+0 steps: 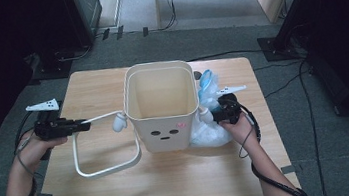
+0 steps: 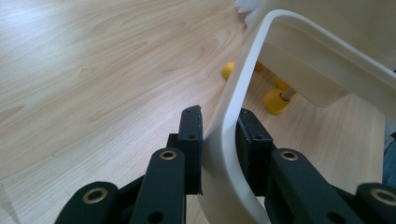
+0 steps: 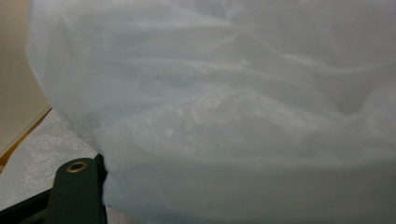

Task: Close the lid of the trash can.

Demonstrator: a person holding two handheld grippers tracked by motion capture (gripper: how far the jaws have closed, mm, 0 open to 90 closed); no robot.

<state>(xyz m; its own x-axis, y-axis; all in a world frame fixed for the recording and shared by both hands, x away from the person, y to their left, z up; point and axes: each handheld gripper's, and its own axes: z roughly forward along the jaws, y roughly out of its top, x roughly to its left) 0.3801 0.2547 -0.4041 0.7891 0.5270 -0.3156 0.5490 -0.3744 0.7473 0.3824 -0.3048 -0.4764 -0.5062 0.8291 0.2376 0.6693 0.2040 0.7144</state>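
Left gripper [image 2: 219, 135]: jaws nearly closed, clamped on the cream ring frame [image 2: 243, 93], which lies off the bin [image 1: 161, 104] on the table [image 1: 113, 186]. Right gripper [image 1: 217, 114]: jaws partly apart against the translucent plastic bag [image 3: 233, 116] beside the bin; grip cannot be confirmed.

Lab-like room: carpet floor [image 1: 274, 20], trailing cables [image 1: 291, 81], dark equipment stands [image 1: 298, 17].

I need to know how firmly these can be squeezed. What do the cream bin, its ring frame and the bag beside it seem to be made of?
The bin: probably hard moulded plastic, smooth, matte cream, with even thin walls. The ring frame, clamped in the left gripper: the same stiff plastic by its look, with a faint sheen. The bag: thin translucent plastic film, crinkled and softly folded.
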